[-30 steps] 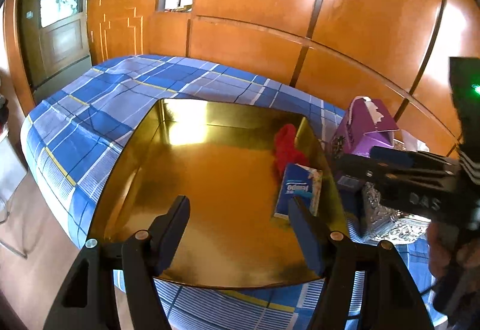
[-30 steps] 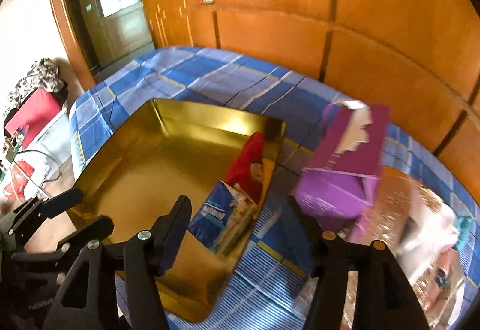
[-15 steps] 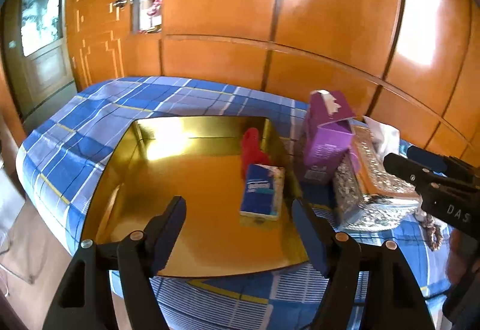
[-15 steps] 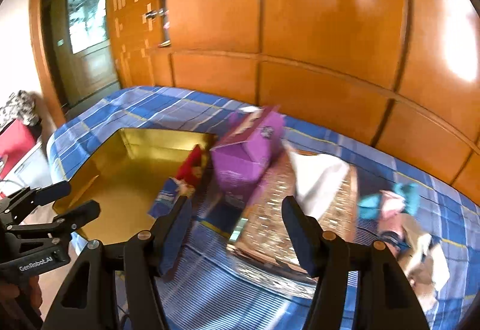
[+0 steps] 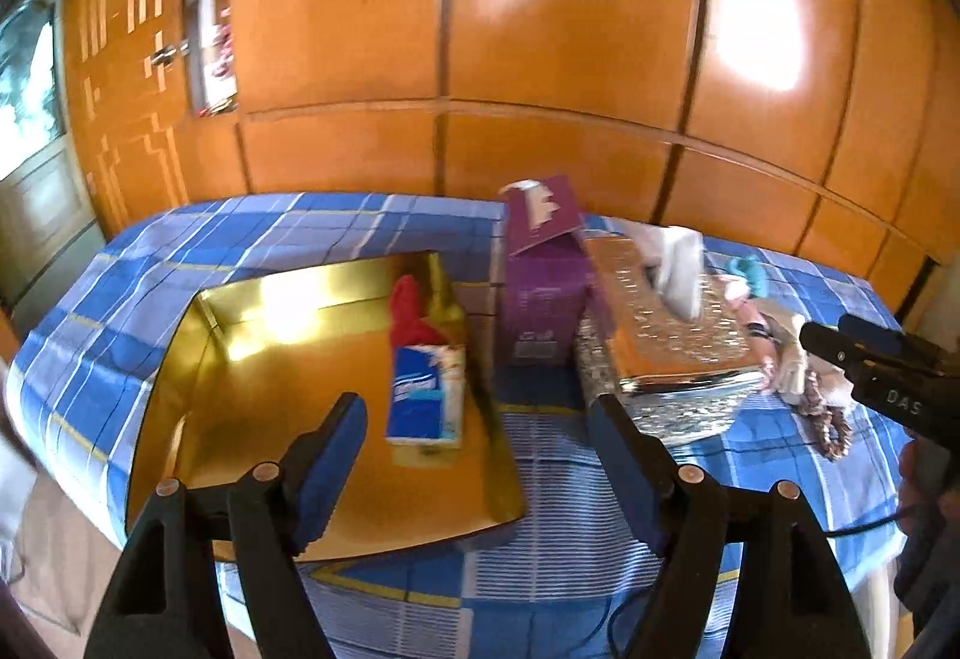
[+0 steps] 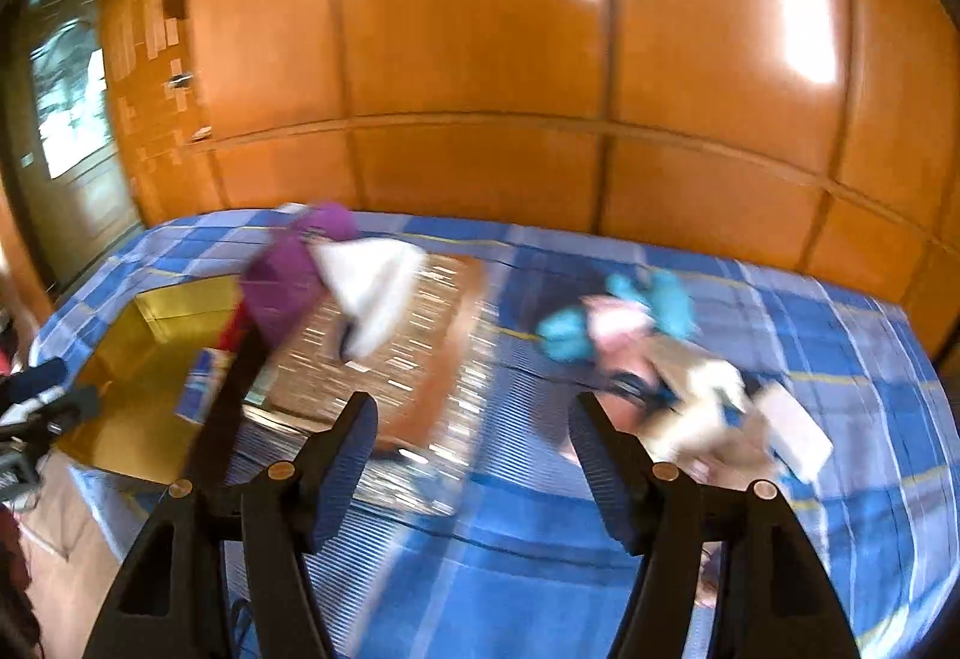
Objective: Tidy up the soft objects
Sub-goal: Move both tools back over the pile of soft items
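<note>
A blue plaid bedspread (image 5: 252, 251) fills the scene, backed closely by an orange wooden wall (image 5: 570, 29); its near edge drops to the floor. The gold tray (image 5: 240, 371) sits at the left end, holding a red cloth (image 5: 408, 314) and a blue tissue pack (image 5: 423, 395) against its right wall. Just right stand a purple box (image 5: 540, 299) and a glittery tissue box (image 5: 672, 335). Beyond, a blurred heap of soft items (image 6: 636, 335), seemingly teal and pink, lies beside open bedspread. The left gripper (image 5: 480, 455) and right gripper (image 6: 474, 455) have just been widening, nothing between their jaws.
</note>
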A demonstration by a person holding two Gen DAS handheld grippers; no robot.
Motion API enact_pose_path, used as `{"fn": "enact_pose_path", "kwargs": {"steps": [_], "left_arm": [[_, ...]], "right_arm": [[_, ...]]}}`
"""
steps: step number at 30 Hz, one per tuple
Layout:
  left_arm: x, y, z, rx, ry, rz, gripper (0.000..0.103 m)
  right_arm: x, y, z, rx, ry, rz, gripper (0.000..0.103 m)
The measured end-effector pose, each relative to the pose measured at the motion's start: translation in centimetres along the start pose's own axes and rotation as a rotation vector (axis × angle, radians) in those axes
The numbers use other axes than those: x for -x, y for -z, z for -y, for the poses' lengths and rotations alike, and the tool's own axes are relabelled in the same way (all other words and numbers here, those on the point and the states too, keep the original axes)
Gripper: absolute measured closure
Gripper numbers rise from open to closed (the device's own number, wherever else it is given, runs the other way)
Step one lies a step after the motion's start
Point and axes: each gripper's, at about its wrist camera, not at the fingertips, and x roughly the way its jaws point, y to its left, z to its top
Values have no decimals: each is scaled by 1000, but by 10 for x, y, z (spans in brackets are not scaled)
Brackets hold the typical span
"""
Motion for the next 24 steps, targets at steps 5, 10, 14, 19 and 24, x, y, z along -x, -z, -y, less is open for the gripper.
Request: {"fn": "enact_pose_path", "kwargs": {"steps": [5, 10, 14, 19, 24], "left_arm": [[3, -10, 32, -80, 83, 14, 26], [2, -21, 72, -170, 180, 26, 26], [-1, -26, 110, -261, 279, 12, 27], [-18, -24, 165, -365, 411, -39, 31], [-47, -16, 229, -509, 506, -105, 41]], "right_arm": [[4, 27, 57, -93, 113, -56, 36], [12, 61, 107, -178, 225, -132, 36], [21, 87, 142, -260, 287, -175, 36], [32, 108, 171, -346, 329, -202, 36], [37, 116, 186, -404, 334, -199, 36]]}}
